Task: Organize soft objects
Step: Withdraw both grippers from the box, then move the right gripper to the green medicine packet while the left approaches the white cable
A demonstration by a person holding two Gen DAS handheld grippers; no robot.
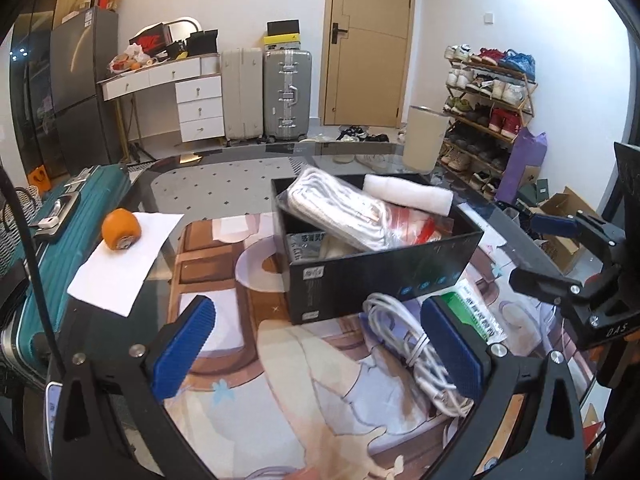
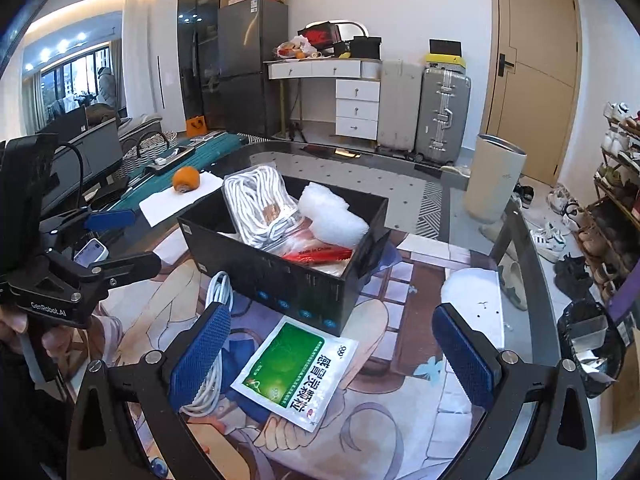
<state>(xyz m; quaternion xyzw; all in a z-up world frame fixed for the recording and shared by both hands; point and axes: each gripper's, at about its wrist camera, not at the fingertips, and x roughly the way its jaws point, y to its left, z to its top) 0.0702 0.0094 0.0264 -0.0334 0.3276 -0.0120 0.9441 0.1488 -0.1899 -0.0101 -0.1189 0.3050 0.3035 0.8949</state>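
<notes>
Fingers spread wide on both grippers, right gripper (image 2: 332, 354) and left gripper (image 1: 320, 344), nothing pinched. Green medicine sachet (image 2: 296, 372) lies flat between right pads, touching the black box (image 2: 280, 276); coiled white cable (image 1: 416, 352) just beside it. Box holds bagged rope (image 2: 260, 204) and foam roll (image 2: 332, 216).

Counted: 1 black box (image 2: 304, 280) at frame centre, 1 green sachet (image 2: 298, 372) lower centre, 1 loose cable coil (image 2: 218, 300) lower left, 1 bagged rope (image 2: 260, 208) and 1 foam roll (image 2: 332, 216) in the box, 1 orange (image 2: 185, 179) upper left, 2 upright suitcases (image 2: 442, 112) upper right.
</notes>
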